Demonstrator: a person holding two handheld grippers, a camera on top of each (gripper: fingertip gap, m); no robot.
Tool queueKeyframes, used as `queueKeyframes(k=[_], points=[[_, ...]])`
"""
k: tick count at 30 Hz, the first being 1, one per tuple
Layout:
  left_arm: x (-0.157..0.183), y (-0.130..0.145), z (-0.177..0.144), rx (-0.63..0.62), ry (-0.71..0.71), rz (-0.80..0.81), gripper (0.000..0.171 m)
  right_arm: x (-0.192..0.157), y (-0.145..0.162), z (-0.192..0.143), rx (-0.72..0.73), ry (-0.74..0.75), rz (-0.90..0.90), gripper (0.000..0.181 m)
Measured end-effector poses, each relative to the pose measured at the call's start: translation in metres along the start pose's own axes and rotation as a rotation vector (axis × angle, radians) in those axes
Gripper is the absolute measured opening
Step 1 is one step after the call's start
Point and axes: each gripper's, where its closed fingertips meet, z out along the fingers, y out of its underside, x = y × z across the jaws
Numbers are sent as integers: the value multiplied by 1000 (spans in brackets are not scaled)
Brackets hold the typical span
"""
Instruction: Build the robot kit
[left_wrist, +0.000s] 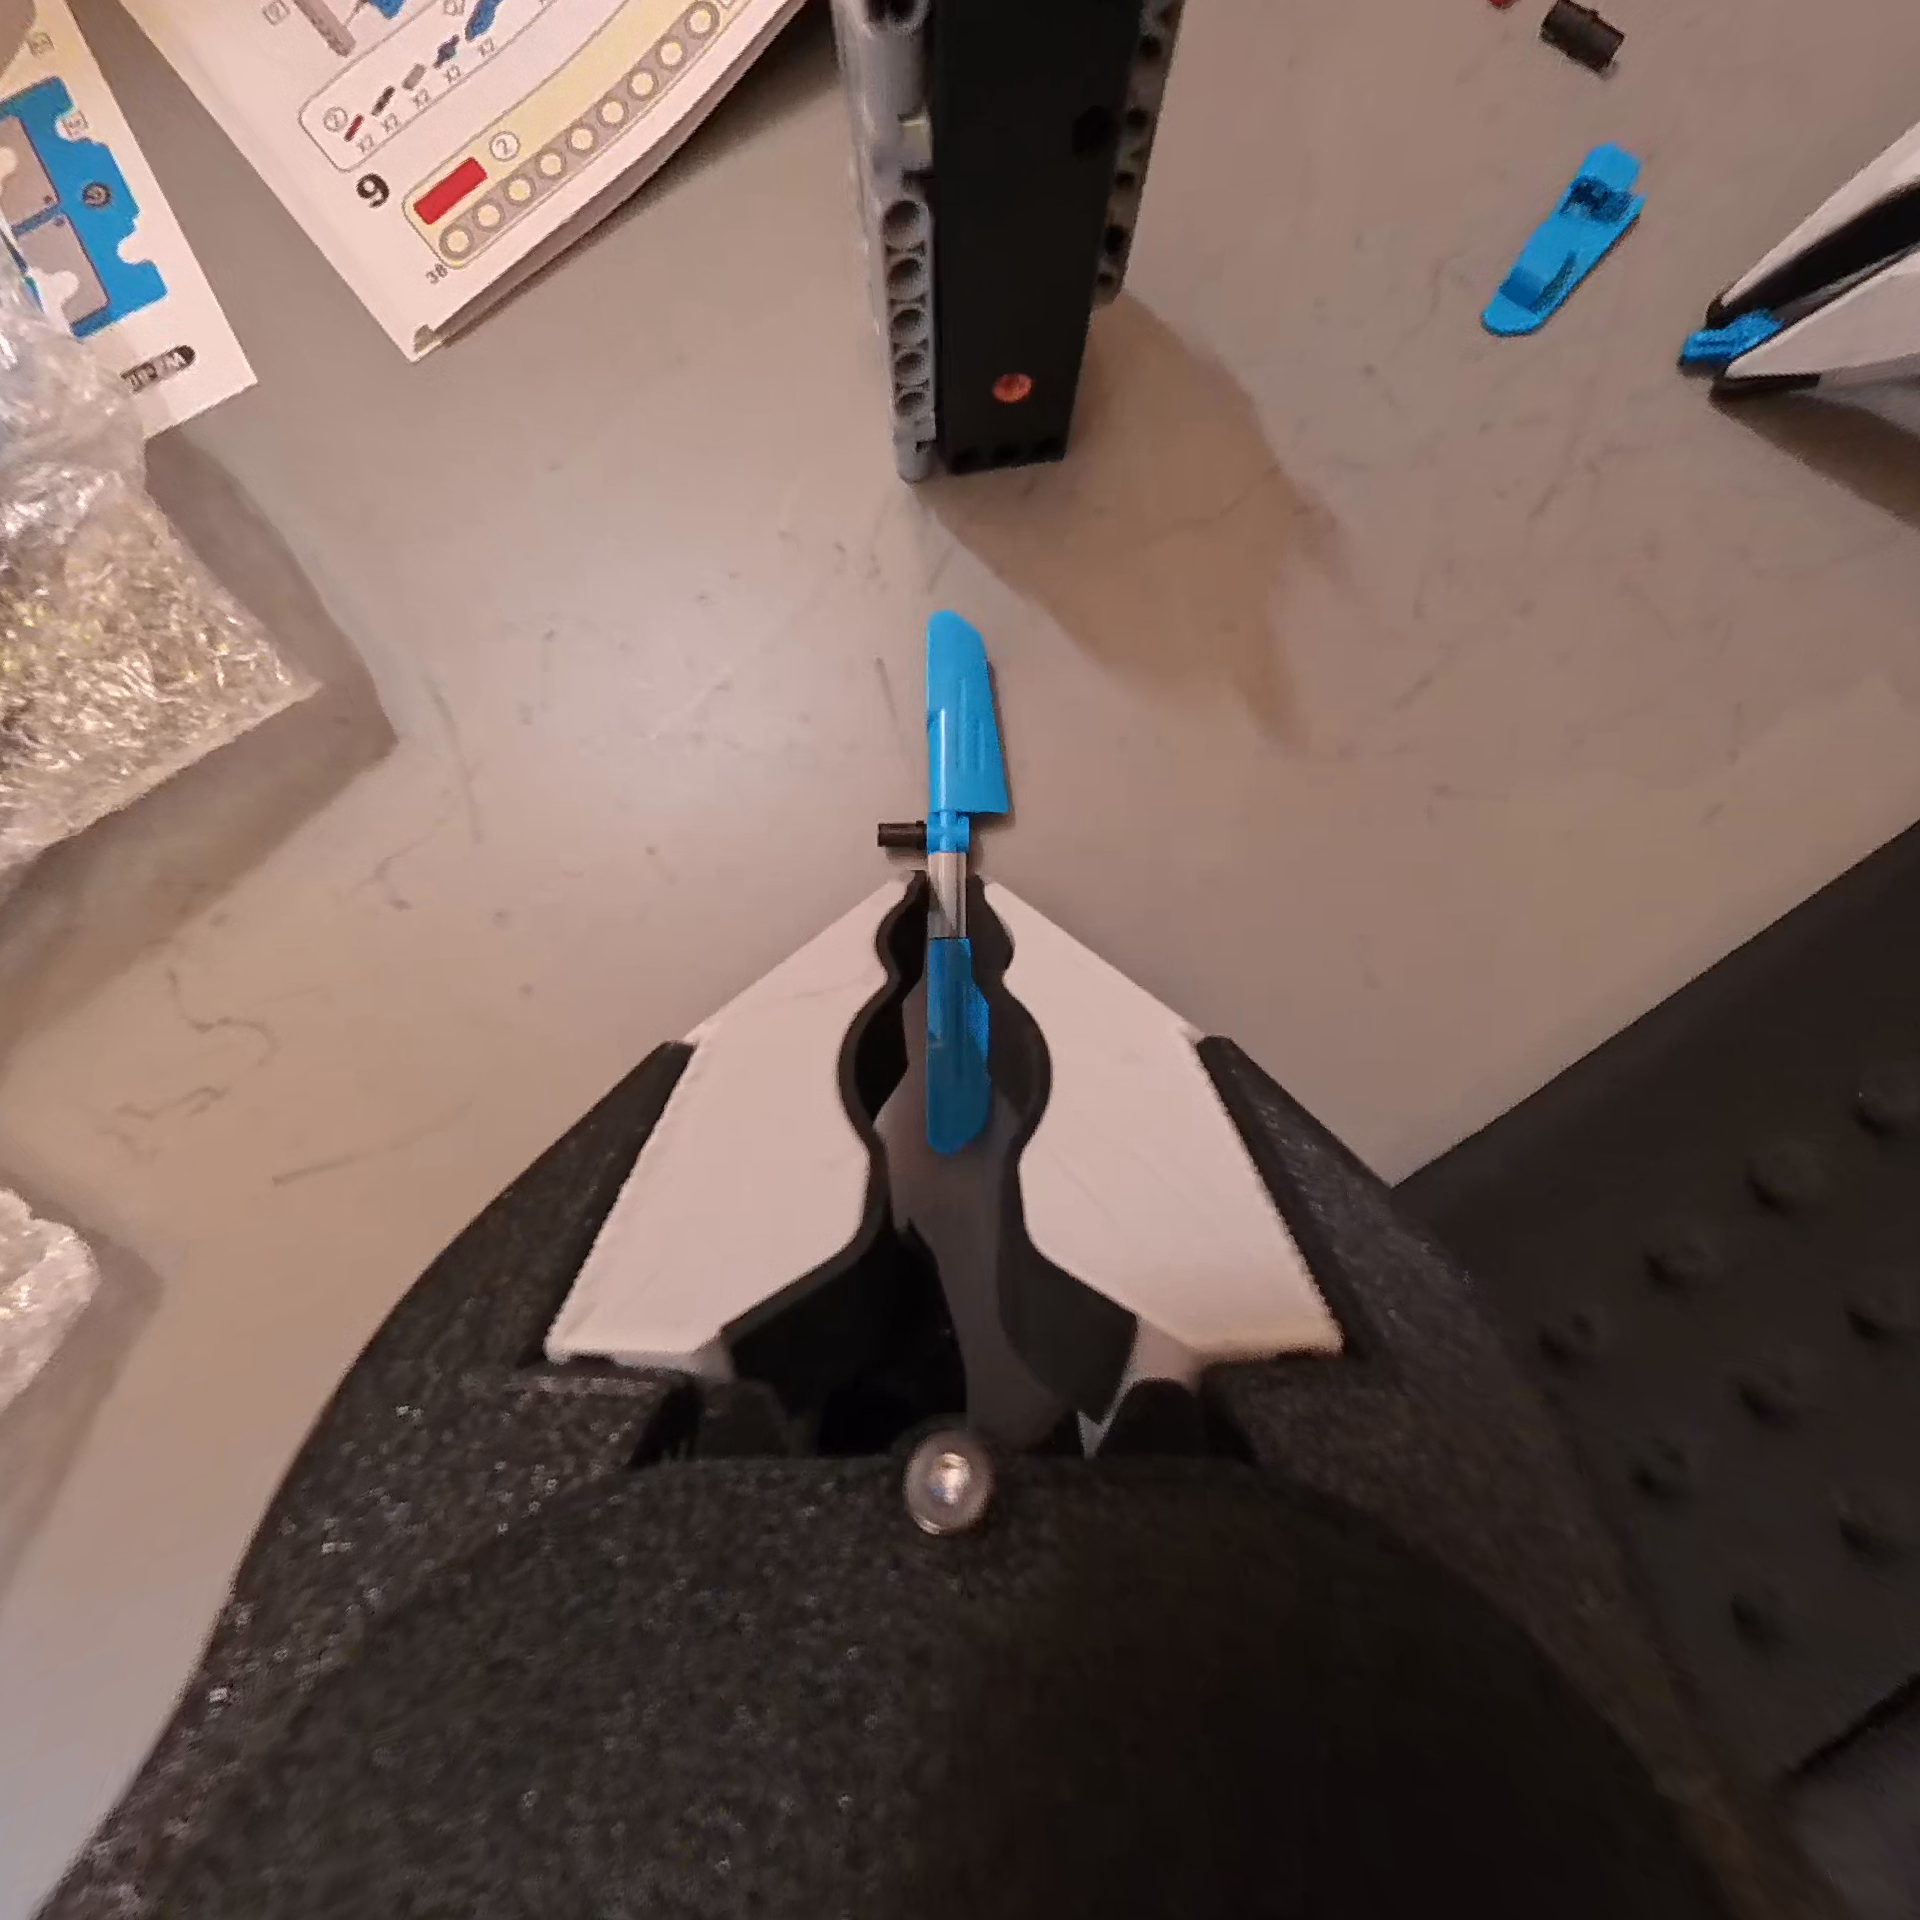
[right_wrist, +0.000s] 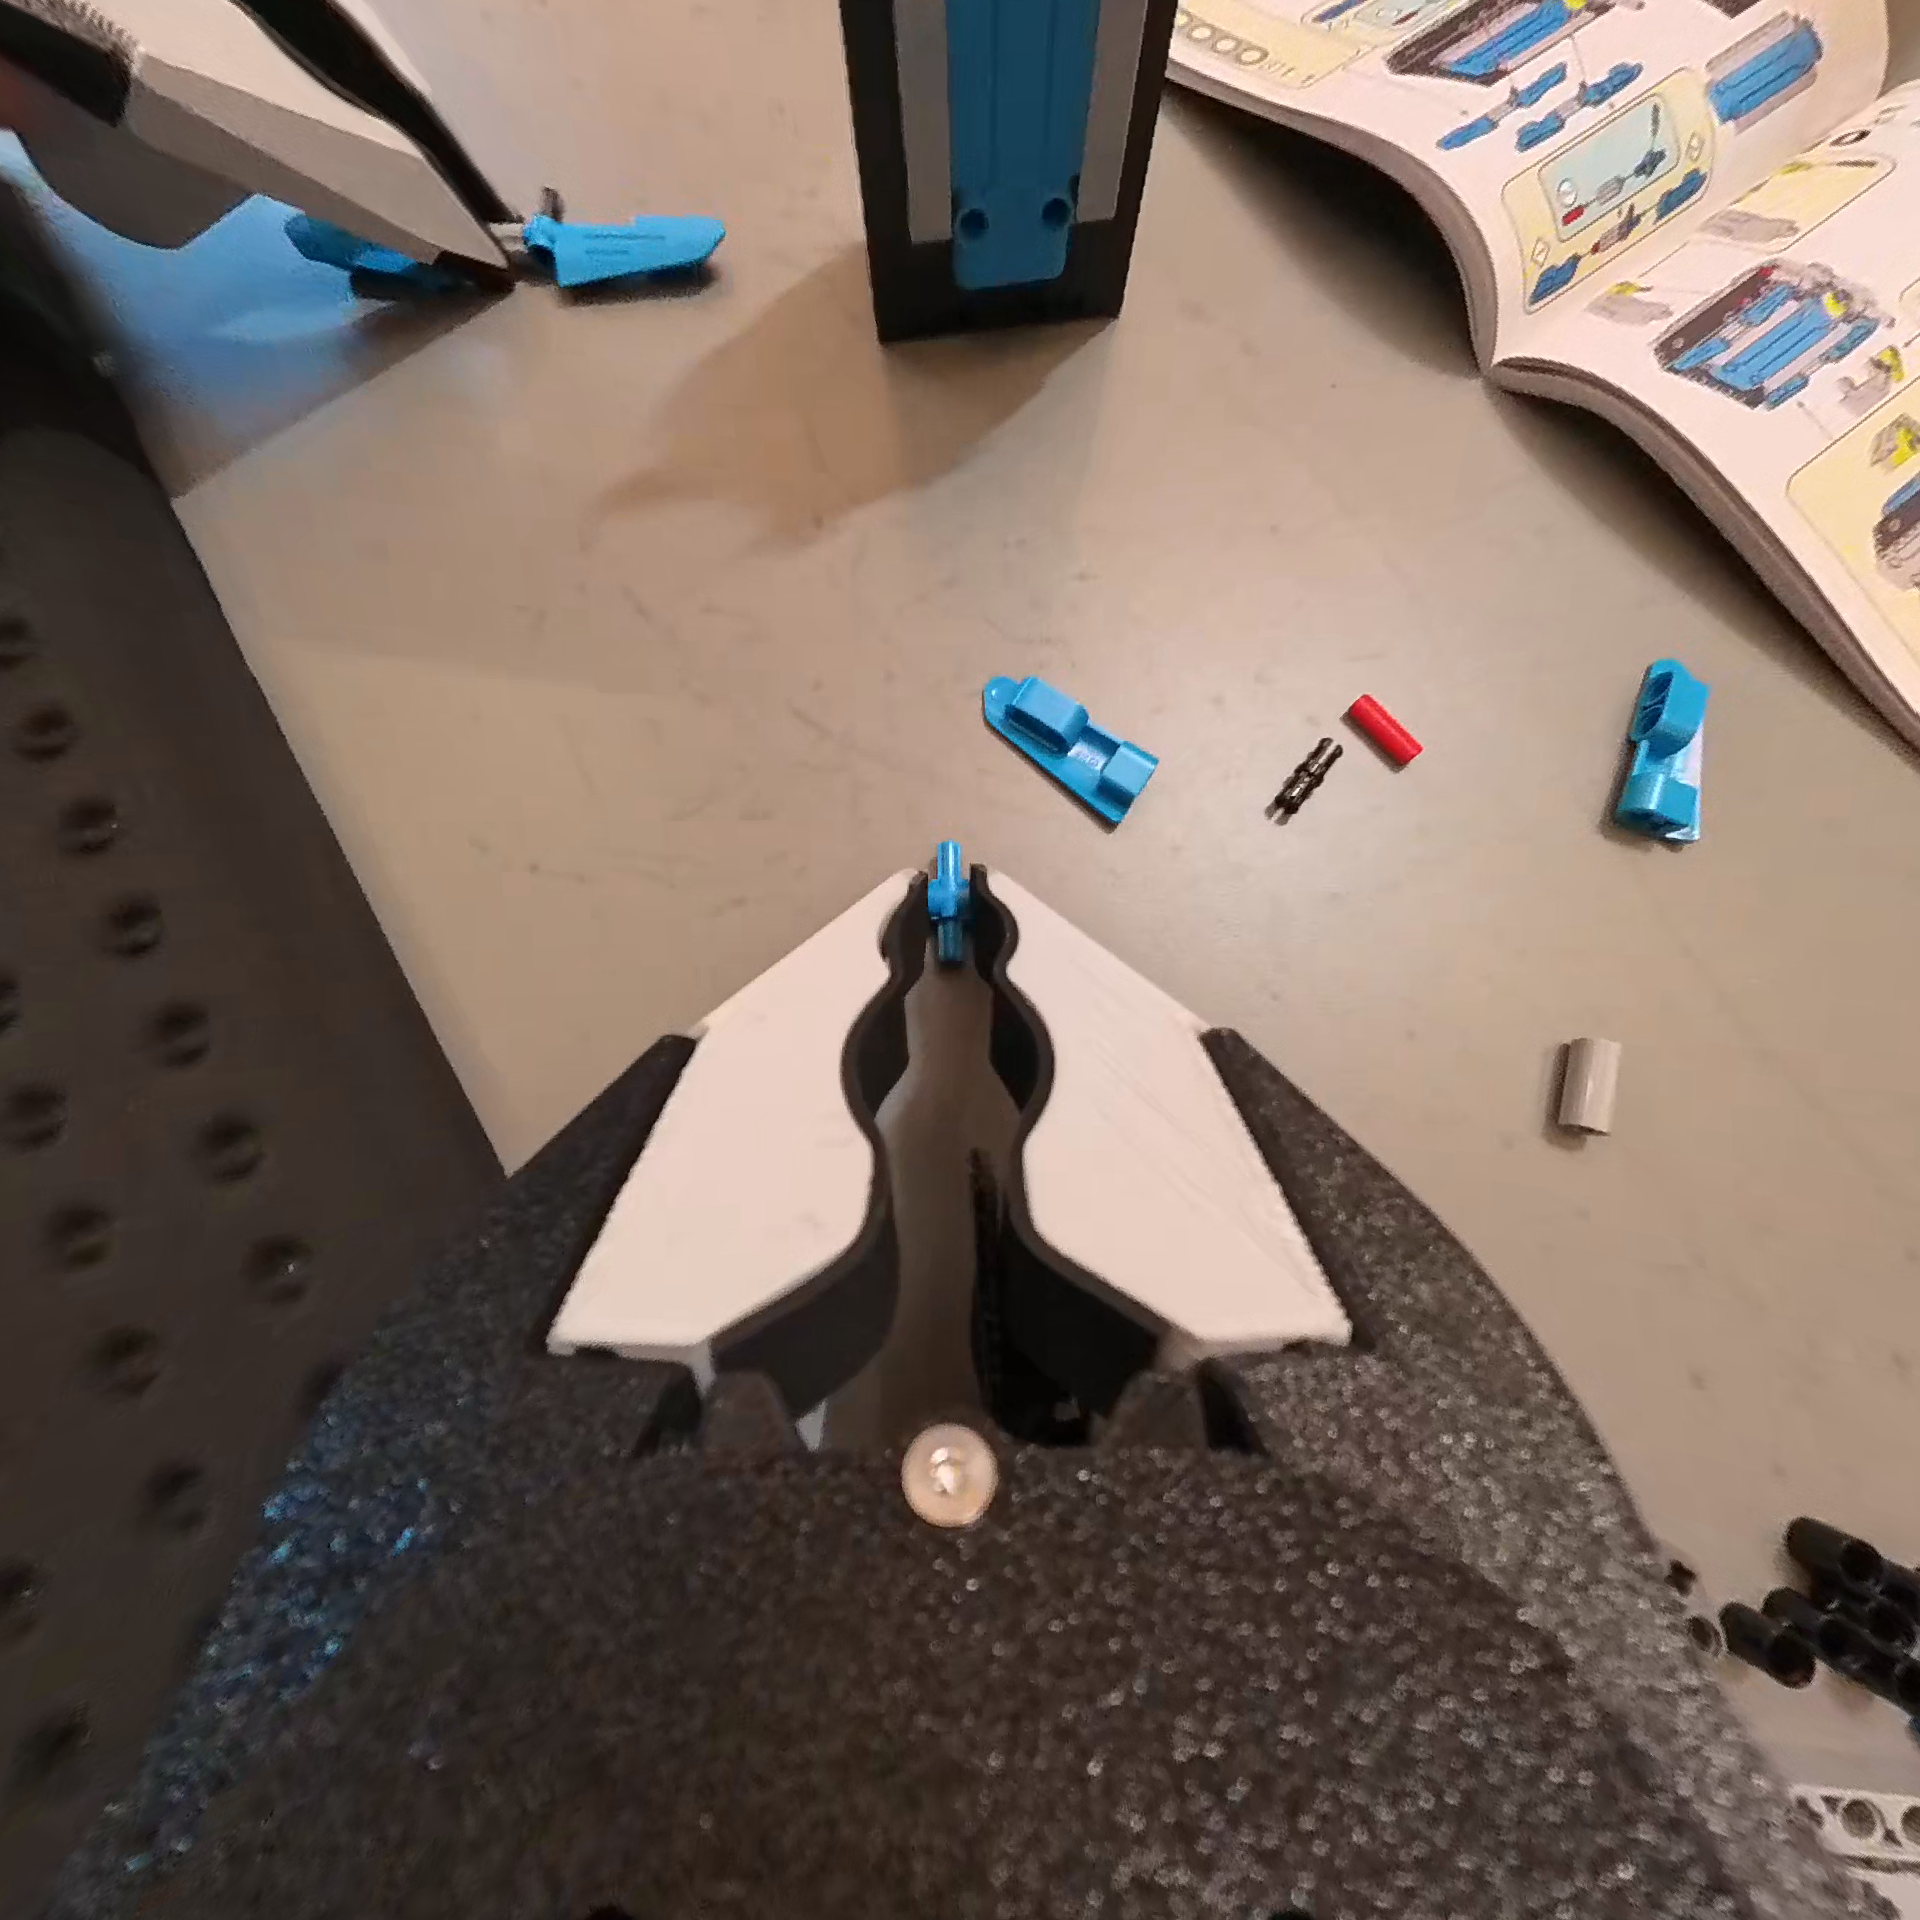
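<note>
My left gripper (left_wrist: 943, 891) is shut on a small assembly of two blue curved panels (left_wrist: 966, 717) joined by a grey axle, with a black pin sticking out to the left. It holds it above the grey table. In the right wrist view the same gripper (right_wrist: 499, 244) and assembly (right_wrist: 618, 247) show at top left. My right gripper (right_wrist: 948, 896) is shut on a small blue pin (right_wrist: 947, 894). A tall black and grey brick-built block (left_wrist: 997, 239) stands ahead; in the right wrist view it shows a blue front panel (right_wrist: 1003, 156).
Loose parts lie right of my right gripper: a blue panel (right_wrist: 1070, 750), a black pin (right_wrist: 1304, 779), a red bush (right_wrist: 1384, 731), a blue connector (right_wrist: 1660, 753), a grey sleeve (right_wrist: 1587, 1083). An open instruction booklet (right_wrist: 1662, 260) lies at the far right. Plastic bags (left_wrist: 104, 623) lie left. A black studded mat (right_wrist: 125, 987) borders the table.
</note>
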Motion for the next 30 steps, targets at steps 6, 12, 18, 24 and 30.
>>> queueKeyframes(k=[6,12,18,24,30], points=[[3,-17,-2,31,30,-40,43,0,0,1,4,-29,35,8],[6,-103,-5,199,52,63,61,0,0,0,2,-21,24,8],[11,-121,20,183,104,135,45,0,0,0,3,-18,20,8],[8,-110,11,145,357,362,44,0,0,0,4,-16,14,8],[-4,-108,9,108,456,517,44,0,0,0,5,-25,24,8]])
